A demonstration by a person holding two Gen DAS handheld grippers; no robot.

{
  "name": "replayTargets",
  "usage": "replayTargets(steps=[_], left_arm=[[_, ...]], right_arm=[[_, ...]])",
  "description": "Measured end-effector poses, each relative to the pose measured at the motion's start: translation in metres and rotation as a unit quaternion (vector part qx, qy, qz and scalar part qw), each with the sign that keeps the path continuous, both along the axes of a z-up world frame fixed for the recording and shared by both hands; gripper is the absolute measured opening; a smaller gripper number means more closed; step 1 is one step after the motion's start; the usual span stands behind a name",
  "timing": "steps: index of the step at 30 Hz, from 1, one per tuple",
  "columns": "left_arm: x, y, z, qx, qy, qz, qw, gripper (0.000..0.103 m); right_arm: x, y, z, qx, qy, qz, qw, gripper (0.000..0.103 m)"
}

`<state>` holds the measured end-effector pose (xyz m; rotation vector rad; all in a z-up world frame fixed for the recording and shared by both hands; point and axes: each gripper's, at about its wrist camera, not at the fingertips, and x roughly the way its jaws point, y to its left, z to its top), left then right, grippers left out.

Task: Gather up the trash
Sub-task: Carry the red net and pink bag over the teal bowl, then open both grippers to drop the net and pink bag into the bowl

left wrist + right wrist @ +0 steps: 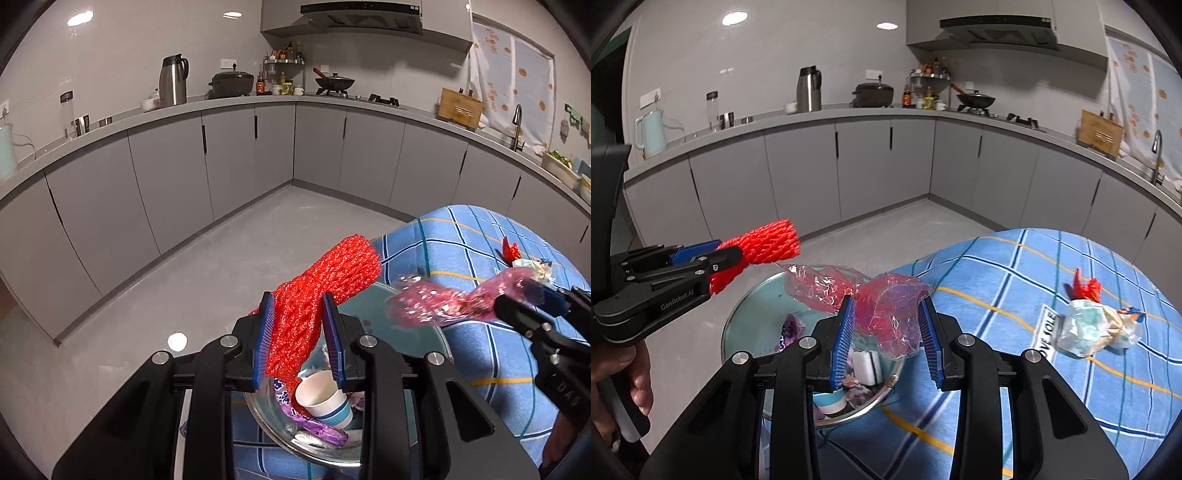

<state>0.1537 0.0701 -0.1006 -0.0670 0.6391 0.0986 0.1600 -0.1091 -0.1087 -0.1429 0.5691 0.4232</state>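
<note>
We note left gripper (300,332) clamped on red foam net (325,284), right gripper (886,332) clamped on pink plastic wrap (882,310), both above metal bowl (738,317) already holding cup, sponge, wrappers. Crumpled bag (1097,326) and red scrap (1086,288) left on tabletop (1015,280). We judge task mostly done.

One bowl (738,317), two hand-held grippers (301,343) (886,338).

- The left gripper (301,339) has its jaws closed on a red foam net (325,291), which sticks out beyond the fingertips.
- The right gripper (886,336) holds a pink plastic wrap (882,310) between its jaws, pads pressing both sides.
</note>
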Motion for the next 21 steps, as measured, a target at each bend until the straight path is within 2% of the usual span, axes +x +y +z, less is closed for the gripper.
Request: replayTargets(steps=[7,10,12,16,21], left_arm=[[0.004,0.001,-0.003,-0.003,0.005,0.001,1.0,0.031],[0.004,0.001,-0.005,-0.004,0.005,0.0,1.0,0.047],[0.004,0.0,-0.007,-0.001,0.006,0.001,1.0,0.057],[0.004,0.0,-0.008,-0.002,0.008,0.002,1.0,0.059],[0.002,0.001,-0.008,-0.002,0.005,0.005,1.0,0.066]], right_arm=[[0.006,0.009,-0.012,-0.005,0.013,0.01,1.0,0.037],[0.008,0.012,-0.016,-0.005,0.017,0.016,1.0,0.046],[0.008,0.01,-0.018,-0.001,0.017,0.012,1.0,0.057],[0.01,0.007,-0.02,0.001,0.021,0.009,1.0,0.057],[0.009,0.002,-0.018,0.008,0.022,0.003,1.0,0.057]])
